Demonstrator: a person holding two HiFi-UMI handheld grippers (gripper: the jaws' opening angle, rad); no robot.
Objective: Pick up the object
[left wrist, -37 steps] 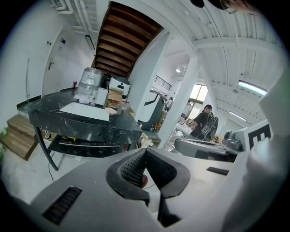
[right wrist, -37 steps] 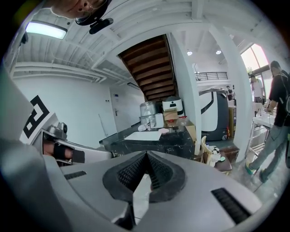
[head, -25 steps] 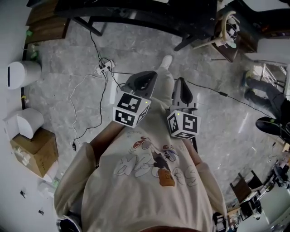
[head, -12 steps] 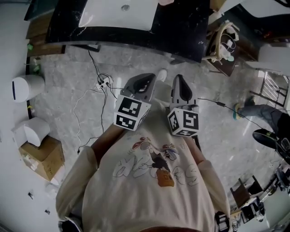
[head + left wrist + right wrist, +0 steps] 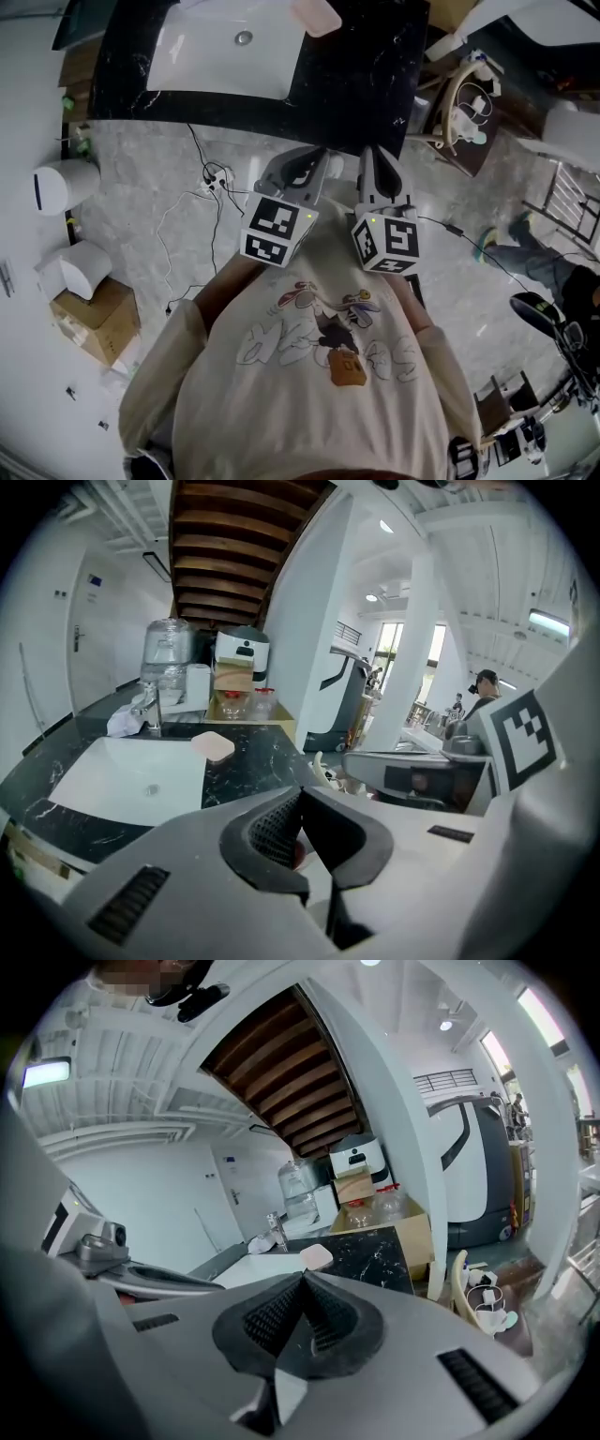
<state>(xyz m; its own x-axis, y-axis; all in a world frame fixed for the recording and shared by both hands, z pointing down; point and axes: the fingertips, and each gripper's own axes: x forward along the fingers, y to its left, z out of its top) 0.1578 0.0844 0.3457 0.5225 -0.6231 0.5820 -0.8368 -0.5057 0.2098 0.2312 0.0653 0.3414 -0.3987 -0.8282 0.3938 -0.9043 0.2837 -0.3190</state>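
A pale pink, rounded block [image 5: 316, 14] lies on the black marble counter [image 5: 361, 84], just right of the white sink [image 5: 225, 56]. It shows small in the left gripper view [image 5: 213, 746] and in the right gripper view [image 5: 317, 1256]. My left gripper [image 5: 314, 155] and right gripper [image 5: 373, 155] are held side by side in front of my chest, short of the counter's near edge and pointing at it. Both are well apart from the block. The left gripper's [image 5: 300, 799] jaws are shut with nothing between them. The right gripper's [image 5: 305, 1281] jaws are likewise shut and empty.
A faucet [image 5: 150, 710], a crumpled cloth and a large water bottle [image 5: 169, 649] stand behind the sink. On the floor lie cables with a power strip [image 5: 214, 173], a cardboard box [image 5: 98, 323] and white bins [image 5: 66, 183] at left. A wooden rack [image 5: 464, 103] stands right of the counter.
The view has moved forward: counter, sink and pink block have come into sight at the top. Both grippers stay shut, side by side, now close to the counter's edge.
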